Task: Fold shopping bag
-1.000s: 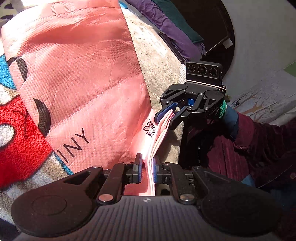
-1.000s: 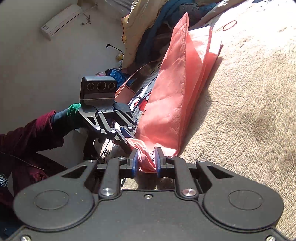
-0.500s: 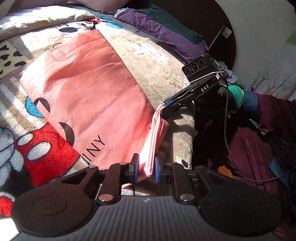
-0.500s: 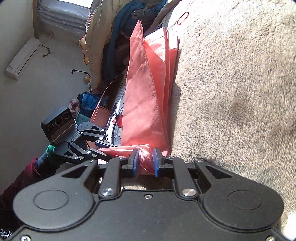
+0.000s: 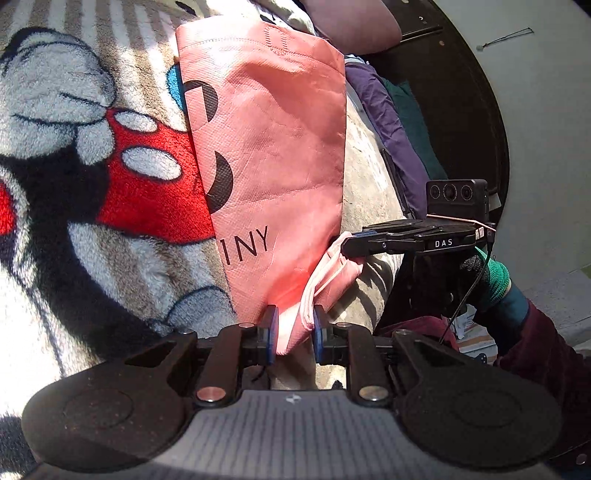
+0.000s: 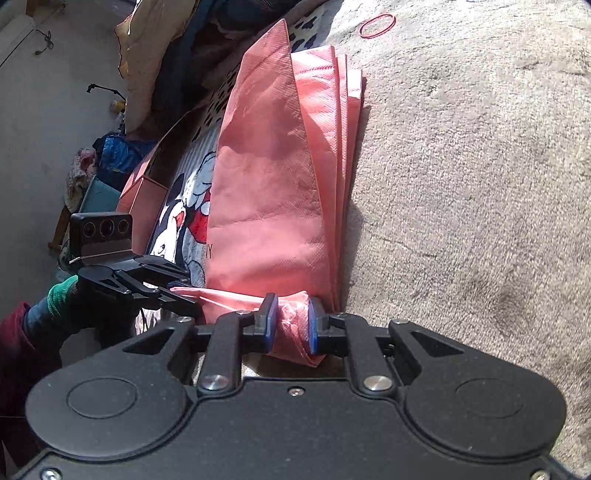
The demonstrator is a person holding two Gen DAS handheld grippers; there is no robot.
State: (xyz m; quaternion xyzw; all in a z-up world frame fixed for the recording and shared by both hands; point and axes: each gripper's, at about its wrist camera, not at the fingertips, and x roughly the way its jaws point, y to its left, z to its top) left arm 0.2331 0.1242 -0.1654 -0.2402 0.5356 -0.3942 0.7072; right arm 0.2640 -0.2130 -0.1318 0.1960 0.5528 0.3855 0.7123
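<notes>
Left gripper (image 5: 291, 334): jaws pinching the near corner of the shopping bag (image 5: 273, 173), at the bed's edge.
Right gripper (image 6: 291, 328): jaws pinching the bunched corner of the same near end; in the left wrist view it (image 5: 349, 245) comes from the right side.
Bag axis: long axis runs away from both grippers, across the blanket (image 5: 92, 177); the far end points to the pillows.
Edges: several folded layers stack at the right side (image 6: 345, 147), resting on the beige cover (image 6: 480, 184).
Open room: bare beige cover to the right; a red rubber band (image 6: 376, 26) lies far off.
Change: the bag looks narrower than half a second ago, more blanket shows at left.
</notes>
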